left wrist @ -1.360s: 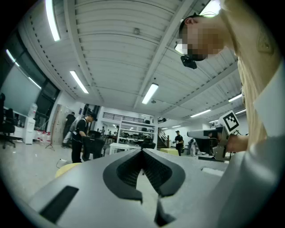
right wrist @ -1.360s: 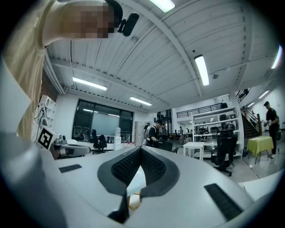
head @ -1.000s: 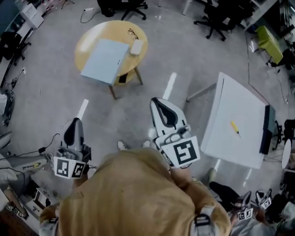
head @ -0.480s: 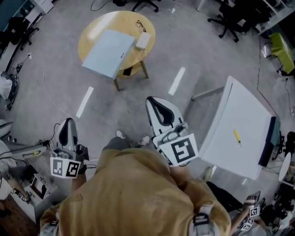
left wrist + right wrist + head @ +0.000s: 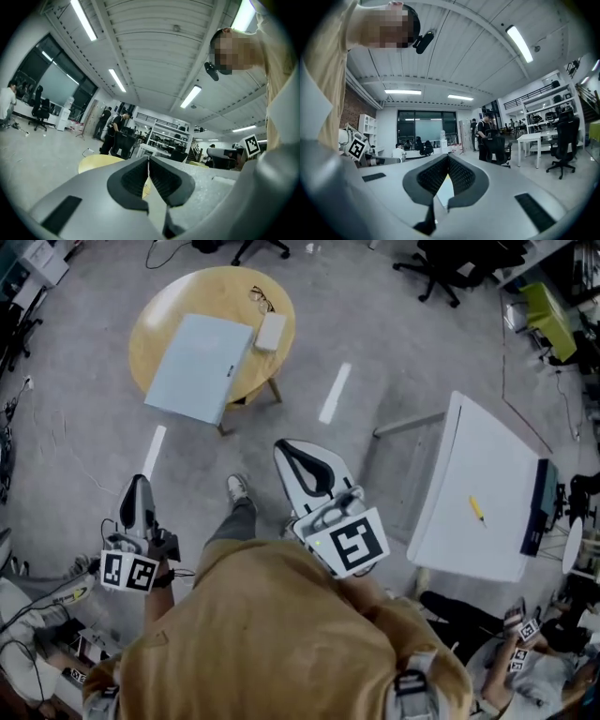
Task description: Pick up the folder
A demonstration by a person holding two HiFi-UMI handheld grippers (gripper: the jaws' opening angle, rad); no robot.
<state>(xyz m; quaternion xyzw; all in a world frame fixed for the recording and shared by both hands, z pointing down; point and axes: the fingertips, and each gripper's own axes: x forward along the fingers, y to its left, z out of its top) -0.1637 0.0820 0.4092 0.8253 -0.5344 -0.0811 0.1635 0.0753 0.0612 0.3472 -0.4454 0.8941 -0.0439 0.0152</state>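
The folder (image 5: 197, 367) is a light blue flat rectangle lying on a round yellow table (image 5: 164, 306) at the top left of the head view. Both grippers hang well short of it, over the grey floor. My left gripper (image 5: 139, 484) is shut and holds nothing; its pads meet in the left gripper view (image 5: 149, 161), with the yellow table (image 5: 96, 162) far ahead. The white right gripper (image 5: 289, 448) is also shut and empty, its fingertips touching in the right gripper view (image 5: 448, 157).
Glasses (image 5: 262, 298) and a small white box (image 5: 271, 331) lie on the round table beside the folder. A white desk (image 5: 487, 474) with a yellow pen (image 5: 477, 509) stands to the right. Office chairs (image 5: 441, 273) are at the far side. Cables trail at the left.
The person has stepped forward, one shoe now showing ahead of the body. Both grippers have been carried along and a little lower, still shut. The folder has not moved on its table.
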